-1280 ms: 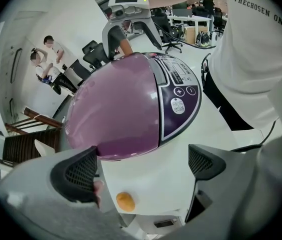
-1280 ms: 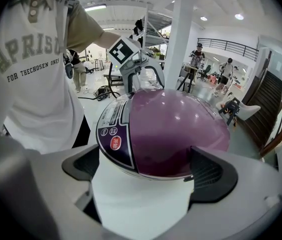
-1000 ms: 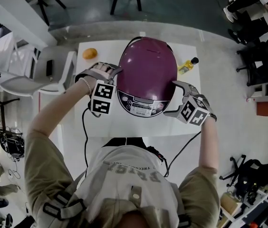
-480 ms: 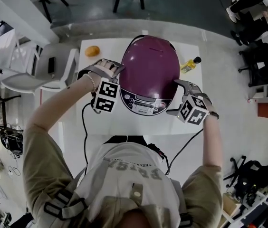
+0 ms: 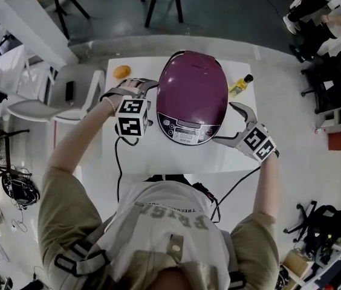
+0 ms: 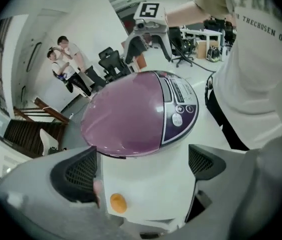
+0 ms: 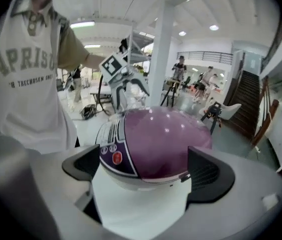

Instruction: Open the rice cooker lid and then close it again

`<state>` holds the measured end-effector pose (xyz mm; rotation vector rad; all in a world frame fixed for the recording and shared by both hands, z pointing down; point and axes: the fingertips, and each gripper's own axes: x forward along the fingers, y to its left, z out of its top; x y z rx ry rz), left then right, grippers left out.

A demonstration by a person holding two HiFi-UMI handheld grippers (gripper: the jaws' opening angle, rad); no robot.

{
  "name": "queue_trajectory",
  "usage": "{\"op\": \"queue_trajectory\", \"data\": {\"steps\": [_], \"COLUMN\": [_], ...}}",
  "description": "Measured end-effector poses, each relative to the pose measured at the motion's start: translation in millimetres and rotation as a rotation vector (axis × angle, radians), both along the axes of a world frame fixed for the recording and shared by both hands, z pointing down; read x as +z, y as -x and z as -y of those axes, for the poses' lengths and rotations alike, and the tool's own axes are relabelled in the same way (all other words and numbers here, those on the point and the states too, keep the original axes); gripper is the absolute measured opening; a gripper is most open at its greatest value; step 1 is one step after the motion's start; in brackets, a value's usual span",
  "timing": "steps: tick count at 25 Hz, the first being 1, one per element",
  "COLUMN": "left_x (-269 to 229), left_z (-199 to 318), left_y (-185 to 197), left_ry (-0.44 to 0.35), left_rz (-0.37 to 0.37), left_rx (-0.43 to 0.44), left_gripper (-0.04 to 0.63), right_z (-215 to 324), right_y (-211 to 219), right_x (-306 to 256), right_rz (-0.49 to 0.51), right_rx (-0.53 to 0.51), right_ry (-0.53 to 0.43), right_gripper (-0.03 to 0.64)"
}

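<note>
A purple rice cooker (image 5: 191,95) sits with its lid shut on the white bench (image 5: 158,159). The left claw (image 6: 143,169) and right claw (image 7: 143,171) flank it, both wide open and empty. A lopsided push could slide it.

The rice cooker (image 5: 192,95) between our two grippers
We see it standing on the table (image 5: 158,157), the left gripper (image 5: 146,101) just beside its left flank, the right gripper (image 5: 224,124) near its right; an orange (image 5: 121,72) lies behind it to the left, a bottle (image 5: 239,86) behind it to the right, a chair (image 5: 52,104) left of the table
</note>
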<state>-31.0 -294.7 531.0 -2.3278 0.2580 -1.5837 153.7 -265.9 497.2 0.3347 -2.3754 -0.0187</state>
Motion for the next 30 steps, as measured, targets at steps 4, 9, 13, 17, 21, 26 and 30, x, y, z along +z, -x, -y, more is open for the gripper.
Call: {"op": "queue_trajectory", "data": {"steps": [4,9,13,17,21,26,30], "left_x": [-45.4,-97.9,-132.3,-147.4,-145.1,-145.1,-154.1], "left_z": [5.9,4.6,-4.0,-18.0,-31.1,-44.6,-51.9], "left_y": [-1.8,-1.4,7.2,15.5,19.3,20.4,27.6], "left_ry": [-0.096,-0.186,-0.275,-0.319,-0.352,-0.379,-0.456], "left_rz": [-0.260,-0.585,-0.842,-1.038,-1.118,-1.160,-1.183], "left_rx": [-0.147,-0.324,-0.496,-0.658,-0.763,-0.817,-0.842], "left_gripper": [0.564,0.542,0.440,0.333,0.224,0.150,0.084], "right_z": [3.6,1.4,-11.6,-26.3,-38.5,-52.0,-60.9], "right_y": [-1.6,-17.1,-16.7,-6.7,2.5,6.0,9.1], "right_x": [-56.5,-106.9,-119.6,-119.4,-117.3,-115.7,-112.9], "right_rz": [0.332,0.647,0.802,0.839,0.827,0.782,0.702], "right_rx": [0.178,0.425,0.598,0.722,0.810,0.892,0.922], "right_ry": [-0.073,-0.197,-0.269,-0.342,-0.392,-0.446,-0.516], "right_gripper": [0.535,0.532,0.520,0.421,0.315,0.209,0.124]}}
